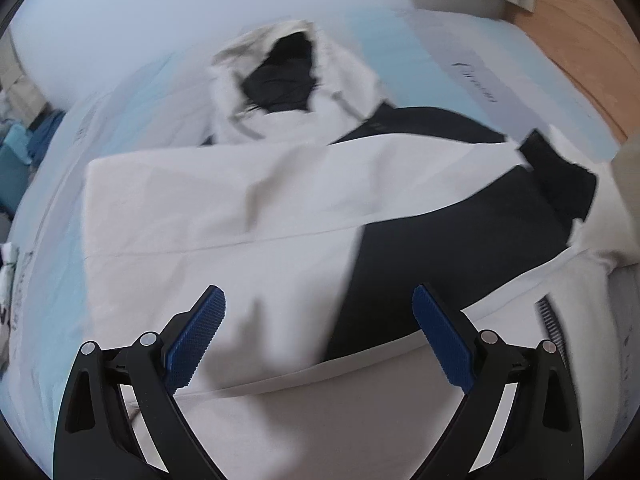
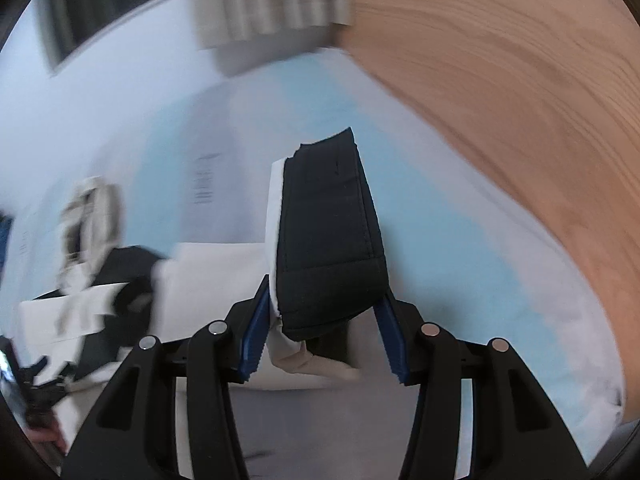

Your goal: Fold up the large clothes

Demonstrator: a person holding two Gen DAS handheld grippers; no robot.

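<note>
Right gripper (image 2: pixel 320 320) clamping black cuff (image 2: pixel 332 232), left gripper (image 1: pixel 318 336) wide open, sheet (image 1: pixel 472 80) lettering blurred

Soft even daylight, heavy motion blur, fisheye-warped dark edges.

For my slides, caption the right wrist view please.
Right gripper clamps the hoodie's black cuff above the bed.

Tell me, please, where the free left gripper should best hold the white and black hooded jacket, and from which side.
Probably the jacket's straight folded left edge. It lies flat on the bed, so come low from the left with open fingers. The right gripper already holds the black cuff.
</note>
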